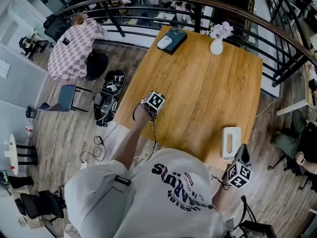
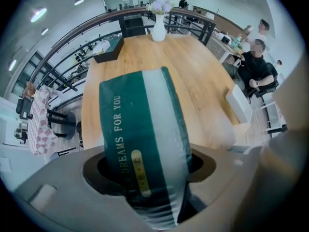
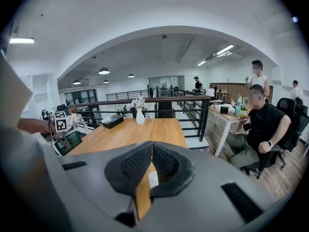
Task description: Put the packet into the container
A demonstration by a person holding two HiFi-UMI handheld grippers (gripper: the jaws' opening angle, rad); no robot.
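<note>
A green and white packet (image 2: 140, 129) with pale lettering fills the left gripper view, and my left gripper (image 2: 149, 178) is shut on its lower end. In the head view that gripper (image 1: 153, 103) points down over the left part of the wooden table (image 1: 198, 88), with the packet hidden beneath it. The white container (image 1: 231, 143) lies at the table's near right edge, also seen as the white container (image 2: 239, 103) at the right of the left gripper view. My right gripper (image 1: 239, 172) hovers just off that edge beside the container, and its pads (image 3: 166, 161) are shut with nothing between them.
A dark tray (image 1: 171, 39) holding a white item sits at the table's far end beside a white vase of flowers (image 1: 217, 43). A black railing (image 1: 148, 19) runs behind the table. A seated person (image 3: 260, 129) and others are off to the right.
</note>
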